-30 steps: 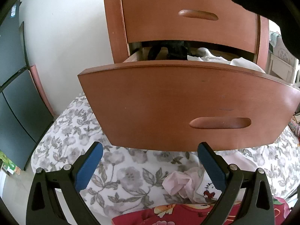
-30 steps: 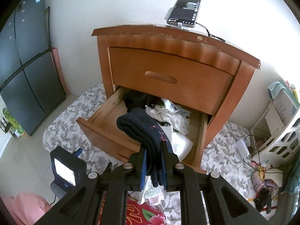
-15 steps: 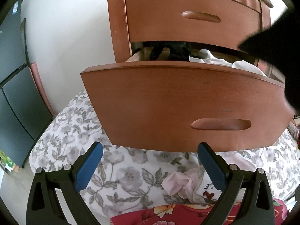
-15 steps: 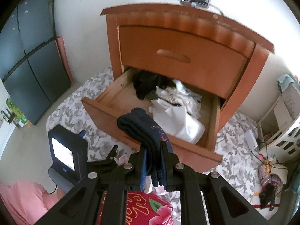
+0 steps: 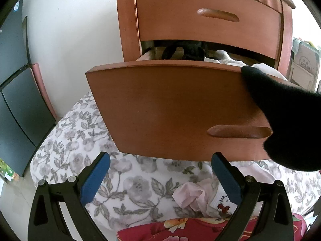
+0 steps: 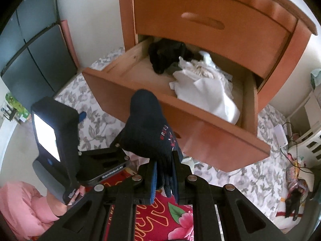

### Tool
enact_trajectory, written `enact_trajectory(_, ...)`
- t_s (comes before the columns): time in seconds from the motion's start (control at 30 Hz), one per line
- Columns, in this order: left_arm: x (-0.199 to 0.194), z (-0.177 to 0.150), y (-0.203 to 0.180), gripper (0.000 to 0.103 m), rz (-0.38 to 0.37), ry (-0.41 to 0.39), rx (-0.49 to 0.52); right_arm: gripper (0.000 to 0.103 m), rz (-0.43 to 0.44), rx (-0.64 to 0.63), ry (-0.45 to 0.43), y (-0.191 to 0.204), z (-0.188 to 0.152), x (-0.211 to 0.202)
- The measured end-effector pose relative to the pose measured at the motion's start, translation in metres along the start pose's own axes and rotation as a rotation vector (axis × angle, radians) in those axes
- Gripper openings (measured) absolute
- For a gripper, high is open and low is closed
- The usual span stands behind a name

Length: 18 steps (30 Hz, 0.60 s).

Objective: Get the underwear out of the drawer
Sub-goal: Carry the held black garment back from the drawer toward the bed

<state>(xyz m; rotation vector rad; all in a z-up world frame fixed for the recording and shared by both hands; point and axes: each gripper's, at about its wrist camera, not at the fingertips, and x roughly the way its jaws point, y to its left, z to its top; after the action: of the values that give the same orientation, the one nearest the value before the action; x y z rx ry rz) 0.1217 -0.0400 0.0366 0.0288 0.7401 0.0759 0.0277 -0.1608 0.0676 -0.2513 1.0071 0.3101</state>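
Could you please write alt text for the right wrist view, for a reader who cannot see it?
The right gripper is shut on a dark navy garment, held in front of the open lower drawer of a wooden nightstand. Black clothing and white clothing lie in the drawer.

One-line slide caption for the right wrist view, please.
Right tongs shut on a dark garment held in front of the open drawer, white clothes inside.

White letters on the black tool (image 6: pixel 112 174) seem to say "Genrobot.AI"; red marks on the dark cloth (image 6: pixel 148 132) are too blurry
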Motion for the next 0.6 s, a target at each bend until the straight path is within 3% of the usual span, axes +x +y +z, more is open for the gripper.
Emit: enact_trajectory(0.6,0.001,0.0,0.002,0.101,-0.003,0.01,-0.007,0.014,-0.055,0.004,0.123,-0.011,-0.013,0.055)
